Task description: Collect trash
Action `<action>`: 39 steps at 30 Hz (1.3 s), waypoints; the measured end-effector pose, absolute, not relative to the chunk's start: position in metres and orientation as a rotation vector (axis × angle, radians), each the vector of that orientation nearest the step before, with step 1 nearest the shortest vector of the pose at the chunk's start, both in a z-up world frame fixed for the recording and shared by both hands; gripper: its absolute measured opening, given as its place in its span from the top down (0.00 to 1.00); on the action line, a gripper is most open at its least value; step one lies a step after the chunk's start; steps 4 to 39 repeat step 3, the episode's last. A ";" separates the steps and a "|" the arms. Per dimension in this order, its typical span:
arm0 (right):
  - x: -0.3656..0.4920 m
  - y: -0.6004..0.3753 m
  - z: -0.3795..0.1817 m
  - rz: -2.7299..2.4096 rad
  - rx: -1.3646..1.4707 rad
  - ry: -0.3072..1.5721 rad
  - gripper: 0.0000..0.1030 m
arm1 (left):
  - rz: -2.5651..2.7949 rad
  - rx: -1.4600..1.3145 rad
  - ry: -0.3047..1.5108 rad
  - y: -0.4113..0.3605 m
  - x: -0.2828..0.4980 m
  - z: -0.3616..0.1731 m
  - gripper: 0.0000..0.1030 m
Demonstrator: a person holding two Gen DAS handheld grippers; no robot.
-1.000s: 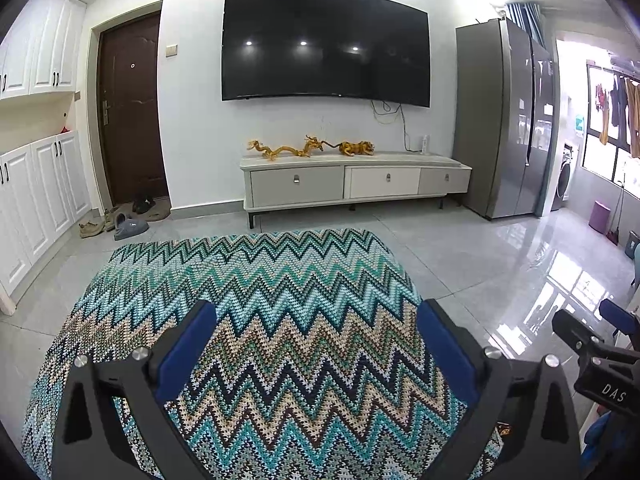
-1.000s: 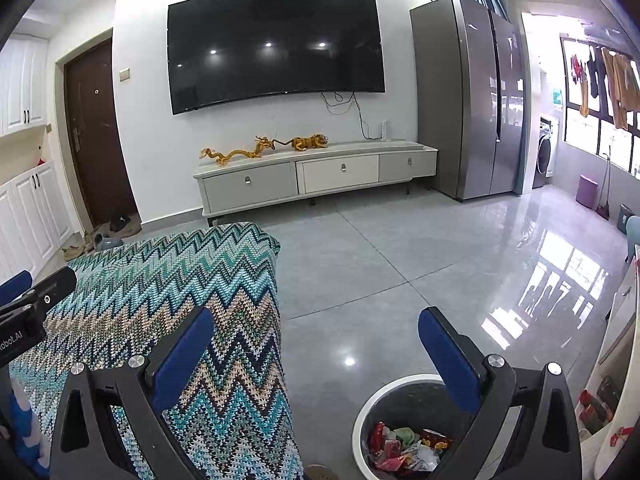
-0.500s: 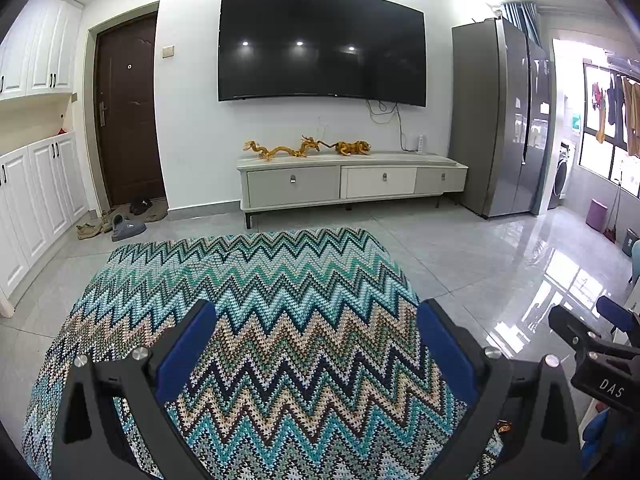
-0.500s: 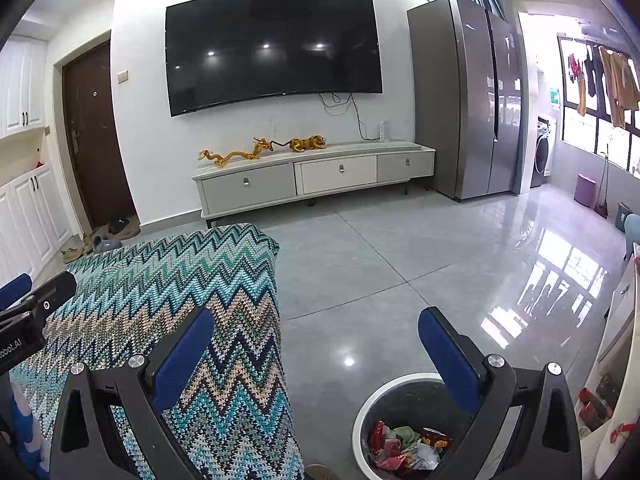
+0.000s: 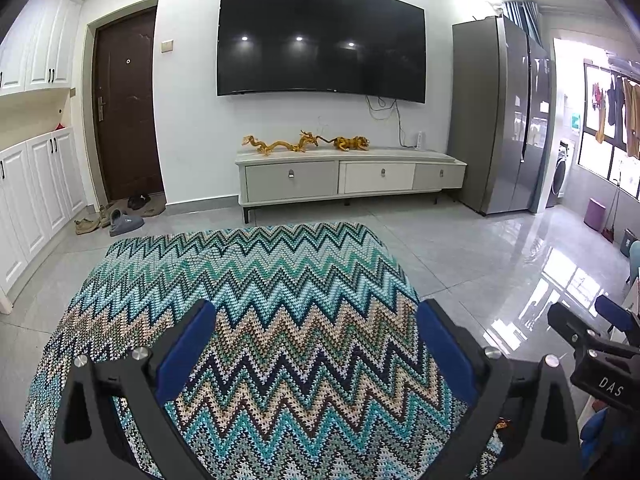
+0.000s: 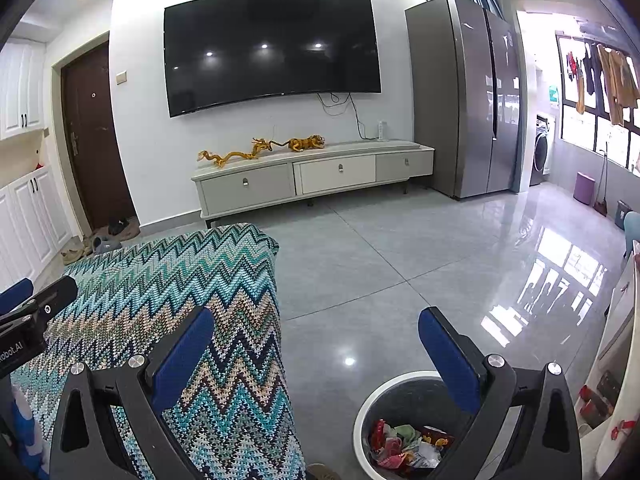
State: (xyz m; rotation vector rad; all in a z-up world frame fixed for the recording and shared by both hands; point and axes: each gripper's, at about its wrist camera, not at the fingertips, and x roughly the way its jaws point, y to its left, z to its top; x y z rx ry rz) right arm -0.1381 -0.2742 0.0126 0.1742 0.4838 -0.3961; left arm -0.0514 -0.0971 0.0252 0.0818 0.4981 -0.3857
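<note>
The left gripper (image 5: 316, 344) is hovering over the zigzag cloth (image 5: 248, 280) that covers the table, and its two blue pads are standing wide apart with nothing between them. The right gripper (image 6: 316, 344) is also spread and is holding nothing; it is hanging over the right edge of the same cloth, and its right finger is crossing in front of the waste bin (image 6: 372, 400) on the grey floor (image 6: 380, 248). The trash (image 6: 404, 442), which looks like crumpled wrappers in red, green and white, is lying inside this bin, just beside the table. On the part of the cloth that is showing, no loose piece of trash is visible, so I am judging that the collecting is almost finished or is finished already. To do this step well, the person should be checking the whole cloth surface and the floor near the bin before stopping, because the busy pattern can be hiding a small wrapper. One small orange-brown thing (image 5: 501, 425) is showing at the lower right of the left wrist view, near the edge of the cloth, but I cannot tell what it is. If something is found, the nearer gripper should be coming down with the fingers on both sides of it, closing gently, and releasing only when it is above the bin opening.
</note>
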 end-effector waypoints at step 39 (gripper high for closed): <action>-0.138 -0.274 0.013 -0.397 0.174 0.484 0.00 | -0.386 0.080 0.500 -0.097 -0.052 0.025 0.02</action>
